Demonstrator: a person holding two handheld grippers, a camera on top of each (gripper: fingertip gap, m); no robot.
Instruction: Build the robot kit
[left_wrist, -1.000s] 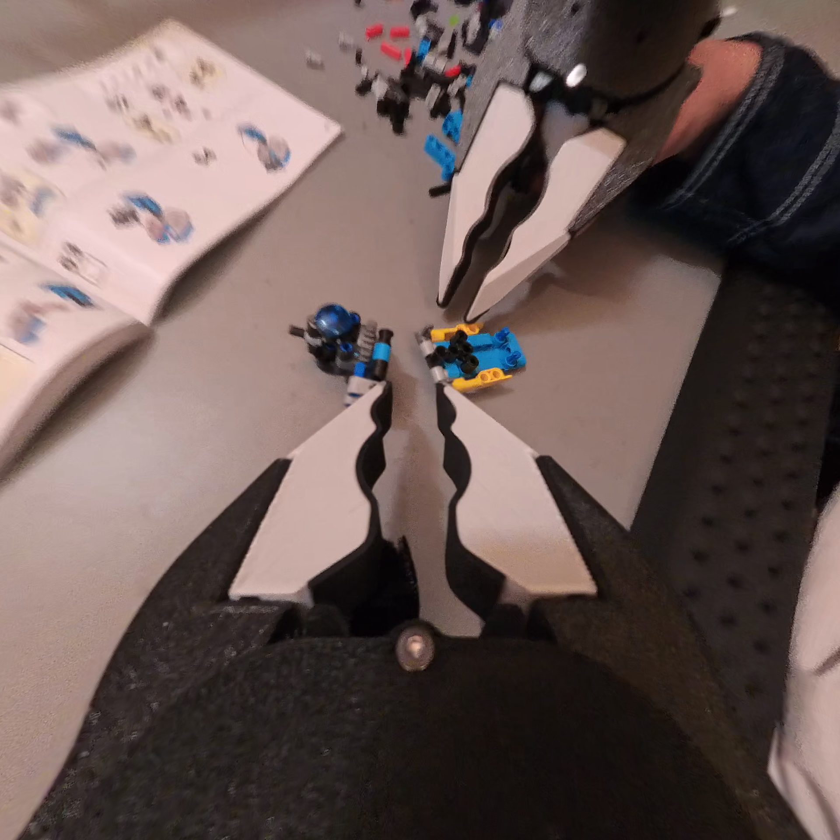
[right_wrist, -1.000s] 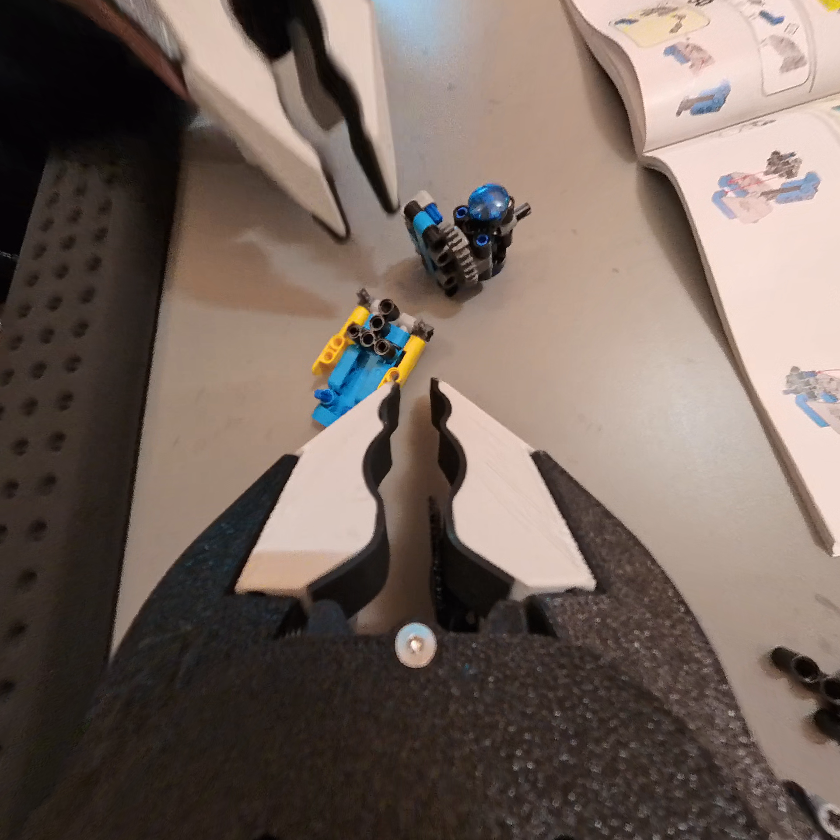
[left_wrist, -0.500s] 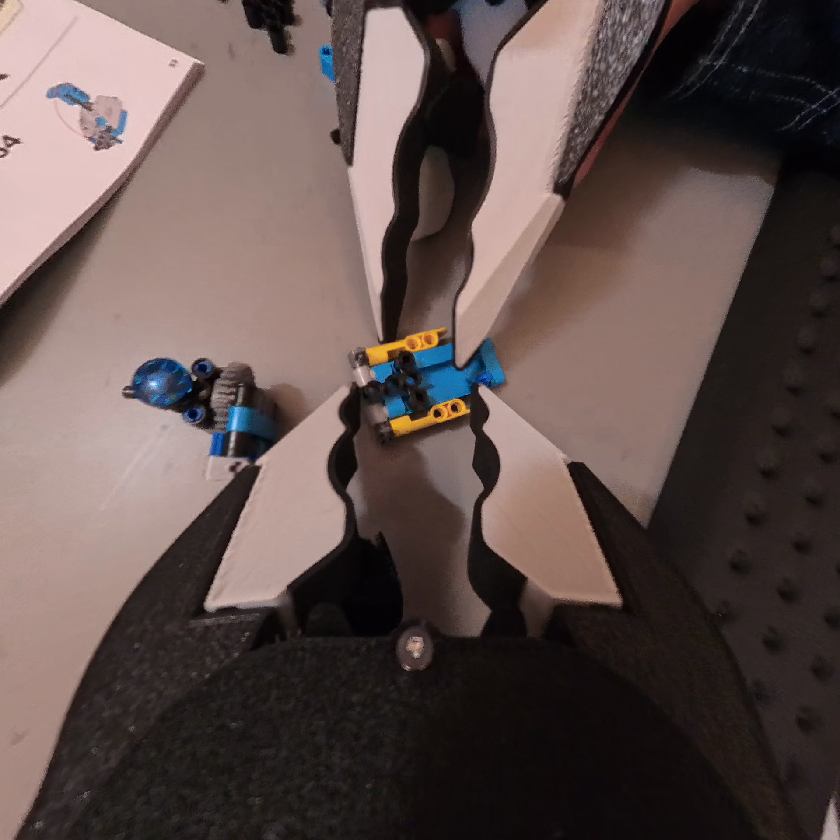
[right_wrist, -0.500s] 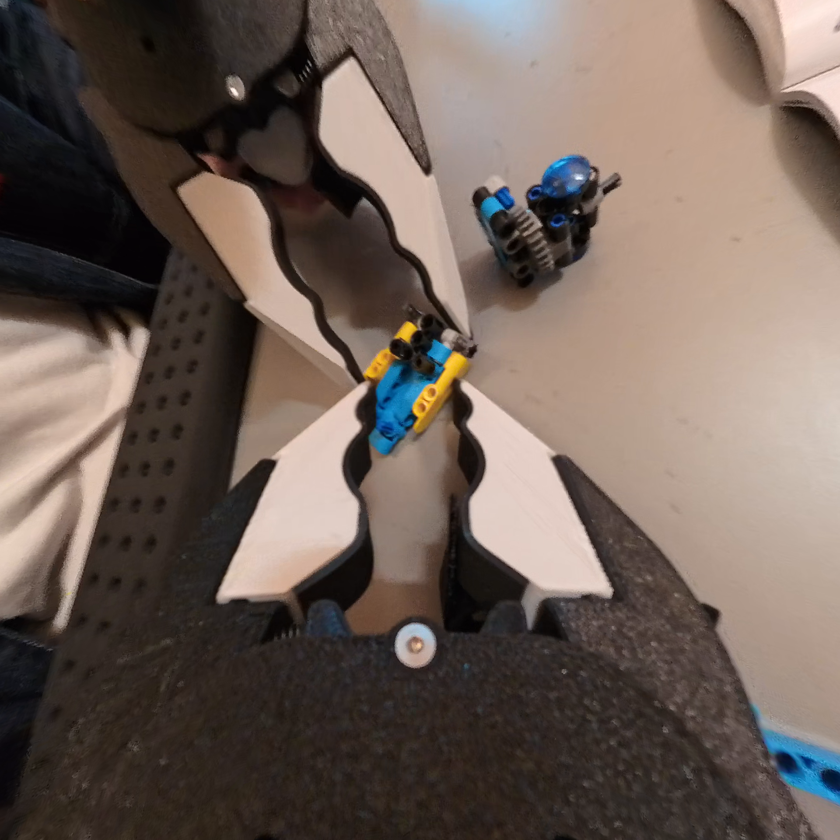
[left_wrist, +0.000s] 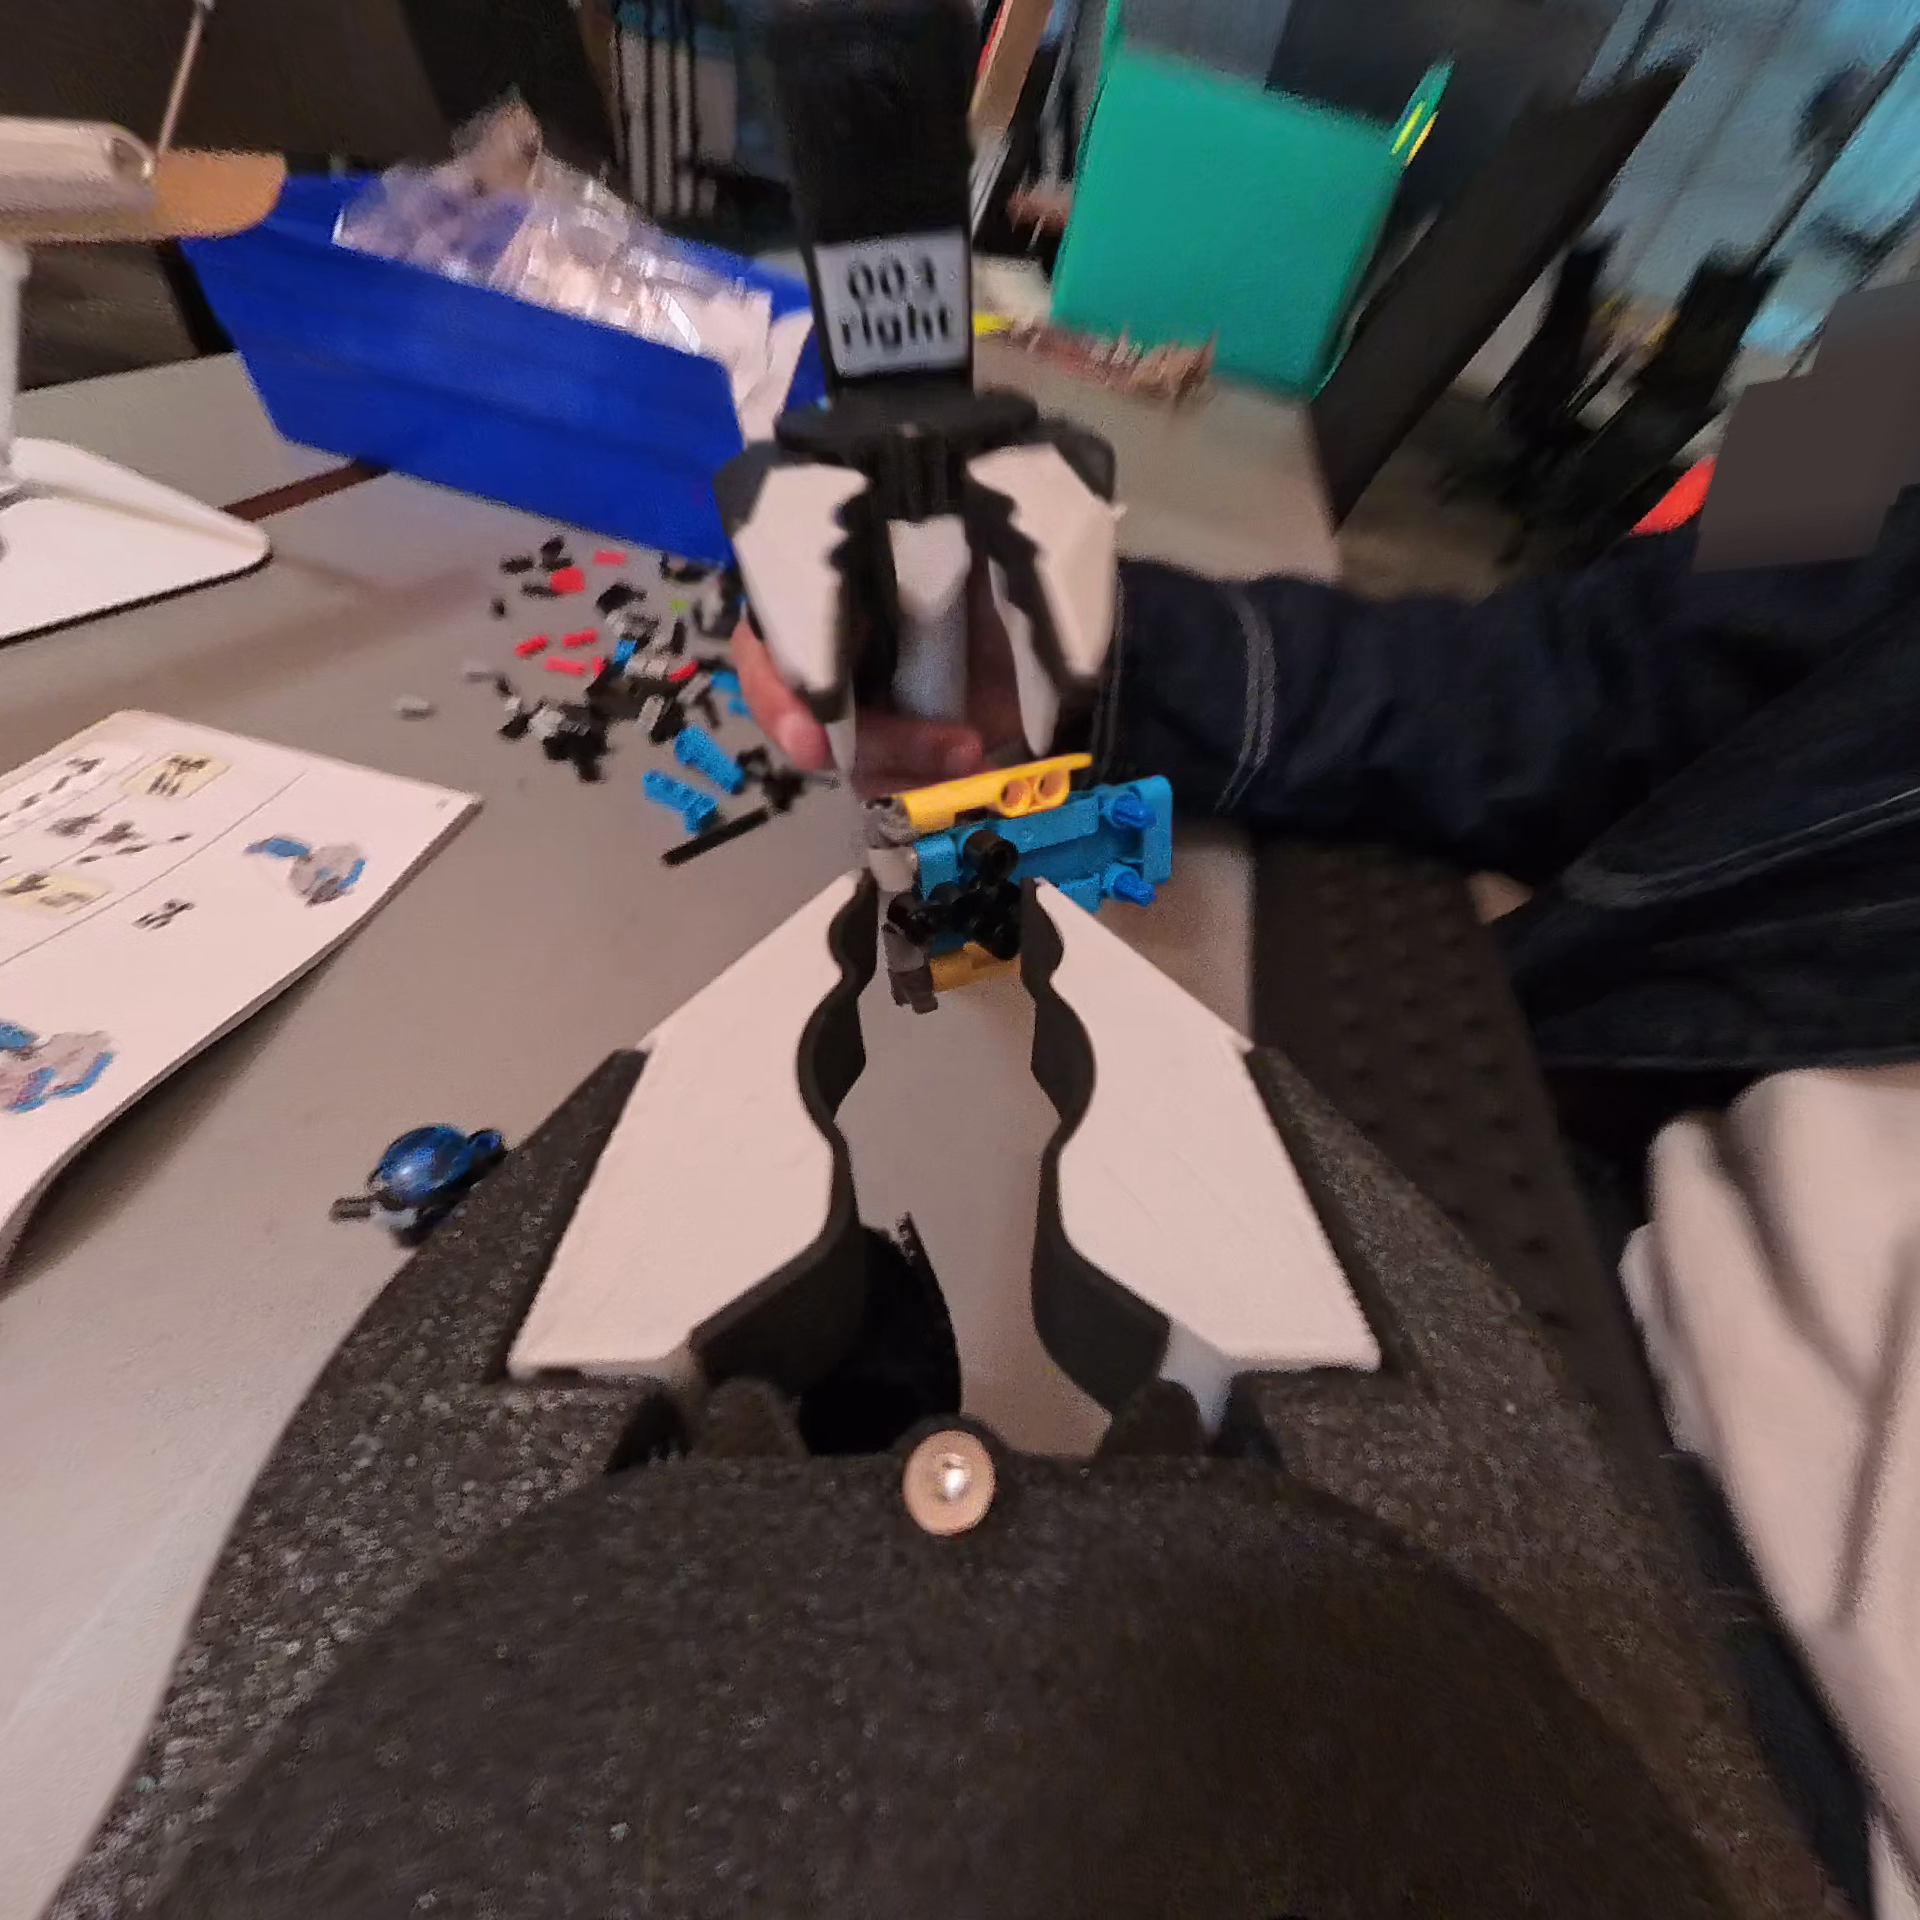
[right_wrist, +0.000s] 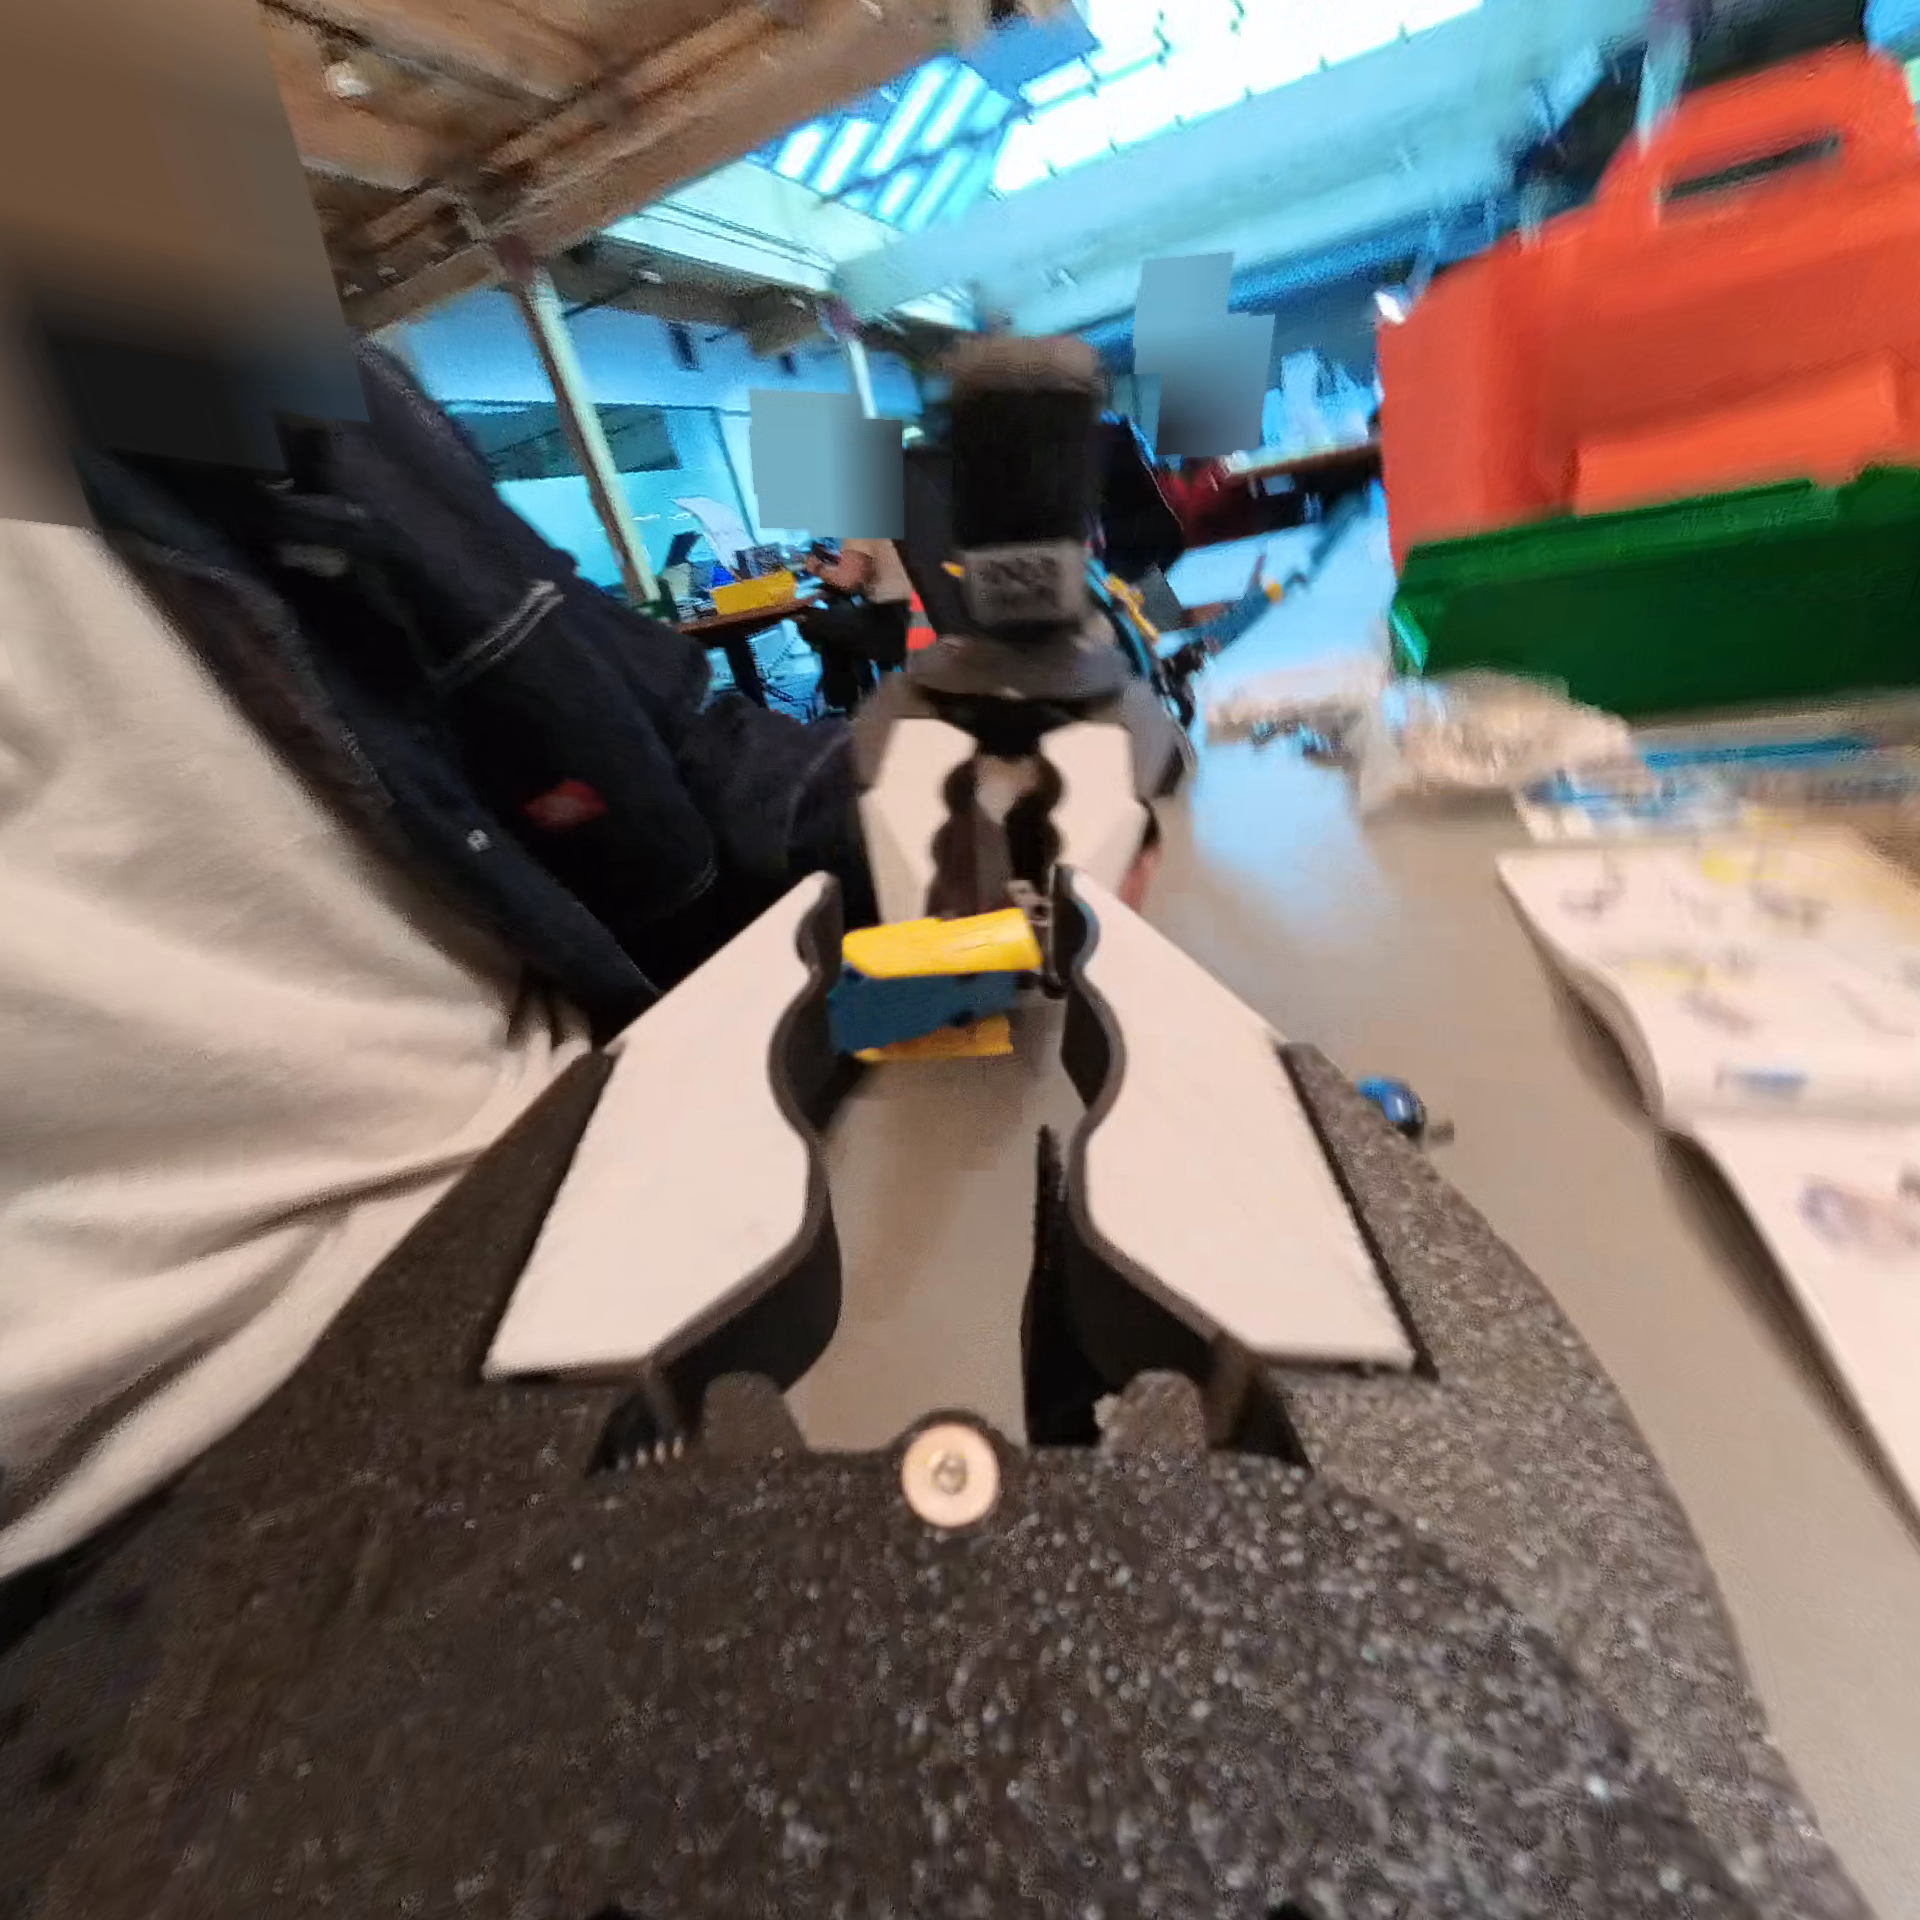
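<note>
Brick model (left_wrist: 1023, 862) now lifted, 2 grippers level

Small blue-and-yellow plastic brick assembly (left_wrist: 1023, 857): was lying on the grey counter (left_wrist: 499, 997); now lifted clear of it.
Left tongs (left_wrist: 940, 899): were beside it a second ago; now pinch its black-pin end.
Right tongs (right_wrist: 940, 925): now grip its other end.
Views: tipped up, room visible.

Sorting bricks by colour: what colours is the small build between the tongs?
Blue and yellow with black pins: small build, clearest in the left wrist view.
</note>
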